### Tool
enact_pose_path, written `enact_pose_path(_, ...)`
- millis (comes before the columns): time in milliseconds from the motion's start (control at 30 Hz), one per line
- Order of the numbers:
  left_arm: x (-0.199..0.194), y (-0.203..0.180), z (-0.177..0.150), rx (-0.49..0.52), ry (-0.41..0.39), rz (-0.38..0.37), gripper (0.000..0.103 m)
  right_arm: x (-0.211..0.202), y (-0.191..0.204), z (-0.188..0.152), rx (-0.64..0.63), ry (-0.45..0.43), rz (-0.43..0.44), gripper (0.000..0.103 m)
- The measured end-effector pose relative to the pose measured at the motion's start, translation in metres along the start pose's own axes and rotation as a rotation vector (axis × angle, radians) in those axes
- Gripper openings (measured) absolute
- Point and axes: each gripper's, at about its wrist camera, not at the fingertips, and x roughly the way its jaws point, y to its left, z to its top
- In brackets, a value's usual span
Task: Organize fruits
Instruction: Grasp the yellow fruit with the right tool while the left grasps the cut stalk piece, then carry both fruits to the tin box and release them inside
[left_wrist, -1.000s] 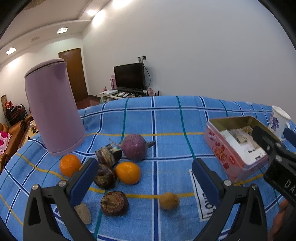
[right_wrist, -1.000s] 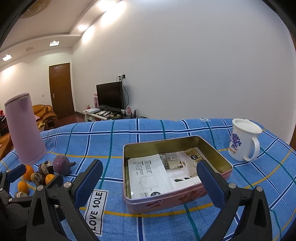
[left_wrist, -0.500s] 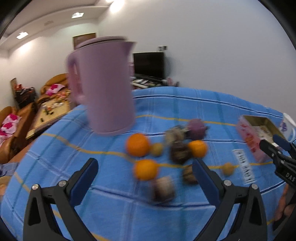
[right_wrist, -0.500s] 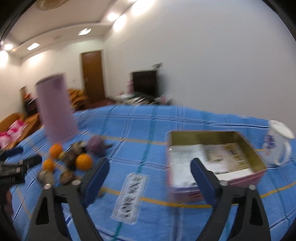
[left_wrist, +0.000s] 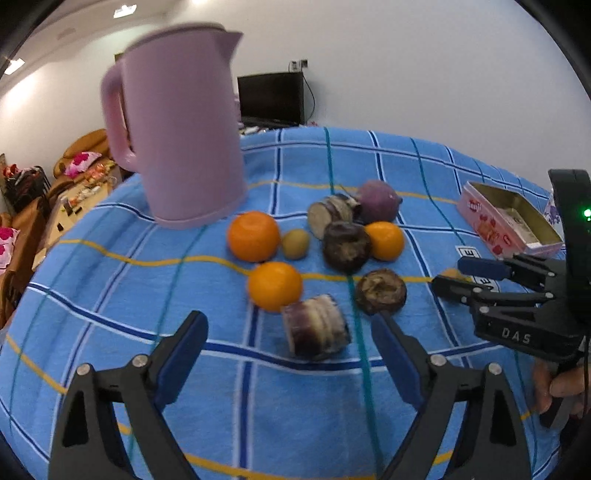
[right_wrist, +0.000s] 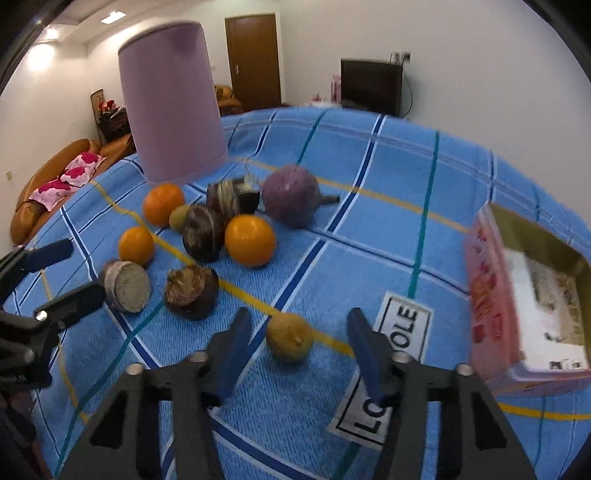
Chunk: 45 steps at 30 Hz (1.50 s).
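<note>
Cloth: a blue checked tablecloth (right_wrist: 369, 206) with yellow, white and teal lines covers the table; a white label printed in black letters lies on it near the tin.
Kettle: a tall pink kettle (left_wrist: 177, 125) stands at the back left of the fruit cluster, just behind the nearest orange.
Tin: an open pink tin (right_wrist: 517, 295) with papers inside sits at the right, well apart from the cluster.
Fruit cluster: three oranges (left_wrist: 253, 236), a small green-brown fruit (left_wrist: 295, 243), several dark brown round pieces (left_wrist: 346, 246) and a purple bulb (right_wrist: 290, 194) lie close together between kettle and tin.
Cut piece: a purple-banded cut chunk (left_wrist: 316, 336) lies on its side at the front of the cluster, just beside an orange.
Small yellow fruit: a lone yellow-brown fruit (right_wrist: 290, 341) lies on the cloth apart from the cluster, toward the tin.
Left gripper (left_wrist: 291, 354): jaws wide and just been narrowing a little; the cut chunk sits between the fingers without touching them; nothing gripped.
Right gripper (right_wrist: 299, 354): jaws have just been closing; the small yellow fruit lies between the fingers, gaps visible on both sides, so not yet clenched on it.
Person: a hand (left_wrist: 557, 384) grips the right gripper's handle.
</note>
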Motion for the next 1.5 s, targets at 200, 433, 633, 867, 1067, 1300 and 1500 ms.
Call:
enact_pose_path(200, 0.022, -0.008, 0.001, -0.004, 0.06, -0.019, 0.067, 0.003, -0.009, -0.001, 0.02, 0.029, 0.034, 0.036)
enact_pose_path(433, 0.03, 0.005, -0.001, -0.088, 0.096, -0.081, 0.044, -0.004, -0.011, -0.005, 0.0, 0.031, 0.028, 0.028)
enact_pose_path(633, 0.016, 0.003, -0.002, -0.117, 0.039, -0.076, 0.044, -0.02, -0.02, -0.006, 0.017, -0.035, 0.049, 0.028)
enact_pose_path(867, -0.014, -0.023, 0.018, -0.064, -0.076, -0.087, 0.044, -0.054, -0.039, 0.001, 0.062, -0.177, 0.082, 0.028)
enact_pose_path(1067, -0.018, -0.06, 0.035, 0.006, -0.099, -0.134, 0.044, -0.082, -0.075, 0.004, 0.147, -0.276, 0.056, 0.028)
enact_pose_path(1300, -0.014, -0.119, 0.057, 0.102, -0.13, -0.197, 0.044, -0.104, -0.107, -0.004, 0.163, -0.355, 0.023, 0.028)
enact_pose_path(1500, -0.001, -0.168, 0.066, 0.147, -0.135, -0.244, 0.044, -0.11, -0.146, -0.014, 0.205, -0.357, -0.077, 0.028)
